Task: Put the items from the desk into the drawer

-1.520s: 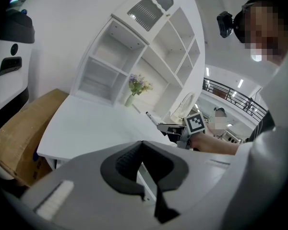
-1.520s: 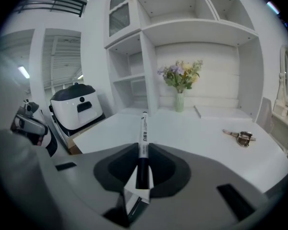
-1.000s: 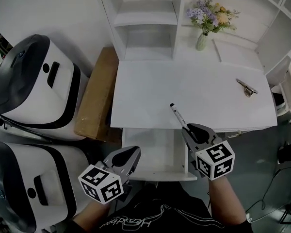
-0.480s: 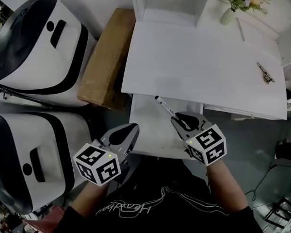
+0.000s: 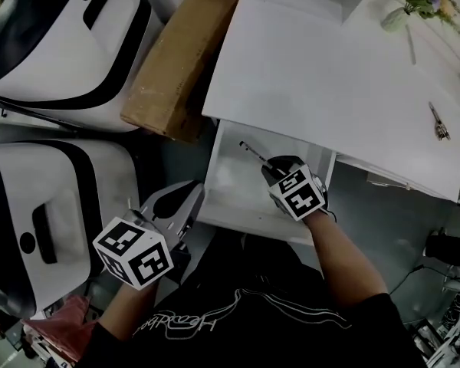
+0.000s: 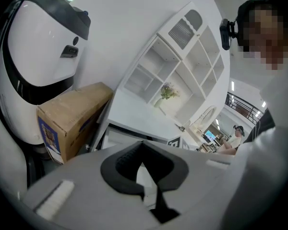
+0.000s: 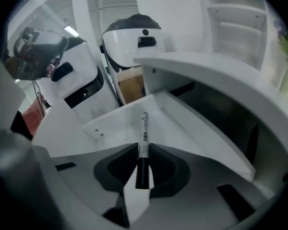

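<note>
One marker (image 7: pixel 144 128) is being held by the right gripper (image 5: pixel 270 167). Its jaws are being kept narrow on the marker's dark end, and the pale barrel is sticking out ahead of them. The marker is being carried over the far part of the open drawer (image 5: pixel 228 186), which is standing pulled out under the near edge of the desk (image 5: pixel 322 83). Whether its tip is touching the drawer floor cannot be told.

Nothing is being held by the left gripper (image 5: pixel 190 194). Its jaws are being kept drawn together, off to the near left of the drawer.

The marker is being judged light, stiff and sturdy, with a smooth round barrel that is likely to roll once freed. Because it is being gripped at one end, it could swivel between the pads. A hold nearer the middle would be steadier, though the present one seems enough for so light a thing. A low release is being advised, so that it is kept from bouncing or rolling against the drawer's walls.

Another small metal item (image 5: pixel 438 125) is lying at the desk's far right, well apart from both grippers, and it is being judged as thin and harder to pinch.
</note>
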Tool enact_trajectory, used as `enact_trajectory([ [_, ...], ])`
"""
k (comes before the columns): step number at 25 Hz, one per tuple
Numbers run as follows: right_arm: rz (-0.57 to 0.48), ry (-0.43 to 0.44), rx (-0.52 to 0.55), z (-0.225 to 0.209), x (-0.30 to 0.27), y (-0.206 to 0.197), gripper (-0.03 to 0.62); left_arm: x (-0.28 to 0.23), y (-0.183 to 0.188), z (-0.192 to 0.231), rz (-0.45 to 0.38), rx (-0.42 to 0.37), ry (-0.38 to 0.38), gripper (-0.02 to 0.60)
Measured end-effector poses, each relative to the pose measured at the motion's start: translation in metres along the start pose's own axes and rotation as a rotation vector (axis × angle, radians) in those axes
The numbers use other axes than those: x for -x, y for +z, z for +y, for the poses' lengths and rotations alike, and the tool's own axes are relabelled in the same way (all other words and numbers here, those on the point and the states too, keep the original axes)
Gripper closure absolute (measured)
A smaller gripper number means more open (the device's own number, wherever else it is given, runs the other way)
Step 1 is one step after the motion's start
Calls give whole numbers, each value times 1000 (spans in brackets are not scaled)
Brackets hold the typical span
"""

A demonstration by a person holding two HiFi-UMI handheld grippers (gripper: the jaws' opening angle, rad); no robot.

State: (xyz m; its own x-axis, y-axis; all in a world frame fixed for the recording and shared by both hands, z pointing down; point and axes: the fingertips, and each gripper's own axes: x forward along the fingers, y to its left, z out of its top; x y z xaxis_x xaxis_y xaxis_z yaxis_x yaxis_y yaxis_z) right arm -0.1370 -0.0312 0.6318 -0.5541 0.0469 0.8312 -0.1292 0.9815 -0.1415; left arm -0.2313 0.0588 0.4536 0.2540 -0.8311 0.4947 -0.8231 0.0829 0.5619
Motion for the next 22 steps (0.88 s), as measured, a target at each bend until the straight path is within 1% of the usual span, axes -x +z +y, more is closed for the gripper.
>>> enact_trajectory([
  [3,60,-4,16,-7,-26,-16,519,7,-6,7,-3,30,28,574],
  [5,74,-16,41,-12,-40,-22,517,9,-10,12,-5,43,38,574],
  [7,84,-18,44,-13,-50,-27,519,10,-13,15,-8,54,46,572],
  [14,131,-18,60,-14,-69,-43,517,11,-20,22,-7,87,77,574],
  [18,168,-18,64,-14,-74,-51,517,9,-21,23,-4,91,77,574],
  [20,176,-7,47,-12,-75,-53,497,8,-21,22,-2,86,70,574],
  [22,176,6,30,-10,-73,-52,426,7,-19,20,-4,74,51,574],
])
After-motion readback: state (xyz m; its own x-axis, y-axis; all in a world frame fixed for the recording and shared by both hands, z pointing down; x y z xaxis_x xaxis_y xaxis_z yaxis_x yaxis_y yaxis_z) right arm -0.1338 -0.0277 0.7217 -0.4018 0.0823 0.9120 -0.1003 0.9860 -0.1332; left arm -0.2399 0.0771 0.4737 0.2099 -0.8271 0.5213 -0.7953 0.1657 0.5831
